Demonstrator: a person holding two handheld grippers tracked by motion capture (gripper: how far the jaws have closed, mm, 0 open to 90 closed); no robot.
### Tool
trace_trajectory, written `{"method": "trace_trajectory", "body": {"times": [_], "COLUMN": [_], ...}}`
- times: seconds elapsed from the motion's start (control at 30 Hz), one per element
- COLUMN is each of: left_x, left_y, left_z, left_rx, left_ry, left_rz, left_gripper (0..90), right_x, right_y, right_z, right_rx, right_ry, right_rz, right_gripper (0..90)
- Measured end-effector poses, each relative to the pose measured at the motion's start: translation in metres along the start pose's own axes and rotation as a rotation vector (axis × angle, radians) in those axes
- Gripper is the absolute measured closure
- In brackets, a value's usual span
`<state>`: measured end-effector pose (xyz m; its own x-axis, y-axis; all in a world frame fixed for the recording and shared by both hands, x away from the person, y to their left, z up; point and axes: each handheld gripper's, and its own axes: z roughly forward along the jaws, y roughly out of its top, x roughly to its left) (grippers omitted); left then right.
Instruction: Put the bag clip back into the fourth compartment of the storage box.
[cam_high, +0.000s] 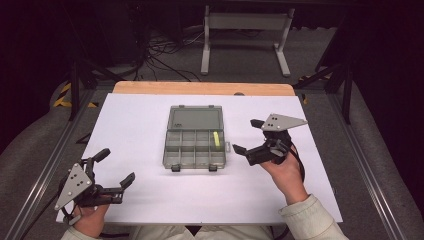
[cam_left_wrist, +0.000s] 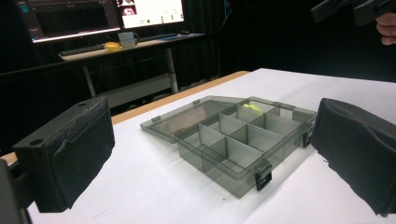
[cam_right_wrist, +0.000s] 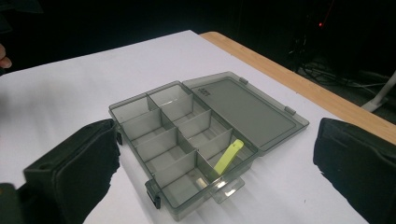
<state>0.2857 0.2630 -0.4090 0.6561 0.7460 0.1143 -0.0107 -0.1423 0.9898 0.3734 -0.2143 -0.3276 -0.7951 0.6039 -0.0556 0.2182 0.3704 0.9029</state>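
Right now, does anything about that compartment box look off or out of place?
One thing: the yellow strip leans tilted against a divider in the organizer box, rather than lying flat. Otherwise the lid lies open flat, nothing spilled or visibly damaged.

Open grey compartment box (cam_high: 194, 136), yellow strip (cam_high: 216, 139) inside, between two gaping hand-held grippers, left (cam_high: 118, 169), right (cam_high: 248, 135).
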Motion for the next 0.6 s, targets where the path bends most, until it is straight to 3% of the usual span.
{"method": "trace_trajectory", "body": {"times": [0.43,0.6], "left_x": [0.000,0.000], "left_y": [0.001,0.001], "left_z": [-0.001,-0.001], "left_rx": [0.000,-0.002], "left_ry": [0.002,0.004], "left_rz": [0.001,0.003], "left_gripper": [0.0,0.1], "right_x": [0.002,0.002], "right_y": [-0.039,-0.056], "right_z": [-0.035,-0.044], "right_rx": [-0.122,-0.178], "right_ry": [-0.032,-0.044], "right_rz": [-0.027,-0.008], "right_gripper": [0.4,0.4]}}
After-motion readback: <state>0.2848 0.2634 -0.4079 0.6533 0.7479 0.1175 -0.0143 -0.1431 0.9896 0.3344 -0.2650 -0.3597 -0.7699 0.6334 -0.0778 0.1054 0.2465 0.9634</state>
